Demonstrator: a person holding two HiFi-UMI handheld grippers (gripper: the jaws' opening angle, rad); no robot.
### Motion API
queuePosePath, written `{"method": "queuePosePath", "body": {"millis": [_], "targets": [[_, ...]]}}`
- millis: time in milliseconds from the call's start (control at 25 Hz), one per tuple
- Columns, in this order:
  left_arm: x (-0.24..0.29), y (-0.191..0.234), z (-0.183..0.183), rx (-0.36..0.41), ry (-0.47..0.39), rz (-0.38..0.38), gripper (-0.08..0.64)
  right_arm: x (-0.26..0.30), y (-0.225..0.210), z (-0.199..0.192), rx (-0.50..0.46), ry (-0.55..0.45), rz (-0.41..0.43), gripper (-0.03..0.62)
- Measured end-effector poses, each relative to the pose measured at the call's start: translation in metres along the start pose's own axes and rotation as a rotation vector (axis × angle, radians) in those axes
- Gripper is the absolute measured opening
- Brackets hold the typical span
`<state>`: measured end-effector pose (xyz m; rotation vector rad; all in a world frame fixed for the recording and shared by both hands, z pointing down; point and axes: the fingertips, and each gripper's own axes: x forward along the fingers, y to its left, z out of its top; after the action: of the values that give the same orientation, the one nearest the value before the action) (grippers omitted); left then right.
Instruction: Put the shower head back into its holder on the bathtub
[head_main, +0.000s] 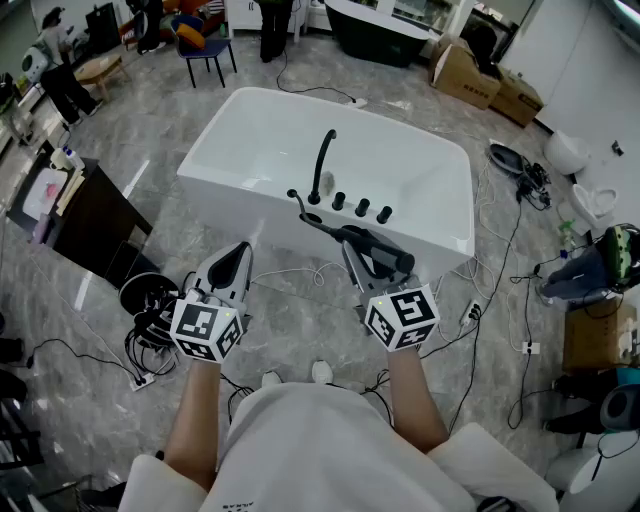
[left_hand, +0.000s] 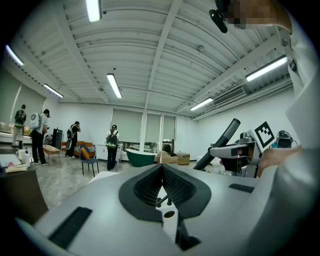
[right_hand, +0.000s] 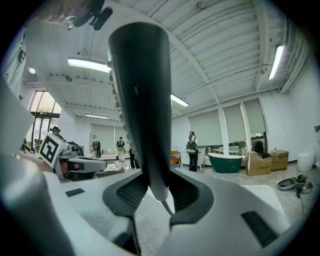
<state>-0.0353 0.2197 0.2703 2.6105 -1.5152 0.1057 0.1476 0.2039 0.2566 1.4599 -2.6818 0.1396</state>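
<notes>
1. Shower head (right_hand: 140, 100) is pinched by its handle betw. the jaws of the right gripper (right_hand: 157, 192). In head view it's over the near rim of the bathtub (head_main: 250, 130), close to the knobs (head_main: 361, 208).
2. Black faucet (head_main: 322, 165) stands on that rim, just left of the knobs.
3. Left gripper (left_hand: 161, 172): jaws pressed together, nothing in them. It's held over the grey floor (head_main: 300, 330), short of the tub.

Cardboard boxes (head_main: 466, 72), blue chair (head_main: 207, 47), cables (head_main: 148, 318).
</notes>
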Motion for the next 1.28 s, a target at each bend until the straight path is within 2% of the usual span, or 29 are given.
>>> {"method": "queuePosePath", "body": {"millis": [600,1280], "targets": [[-0.004,0.011,-0.004,0.002,0.006,-0.021,0.011,0.010,0.009,-0.002,0.007,0.010,-0.001,0.143],[-0.023,0.036,-0.007,0.003,0.001,-0.071,0.009,0.017,0.033,-0.001,0.000,-0.001,-0.092,0.143]]}}
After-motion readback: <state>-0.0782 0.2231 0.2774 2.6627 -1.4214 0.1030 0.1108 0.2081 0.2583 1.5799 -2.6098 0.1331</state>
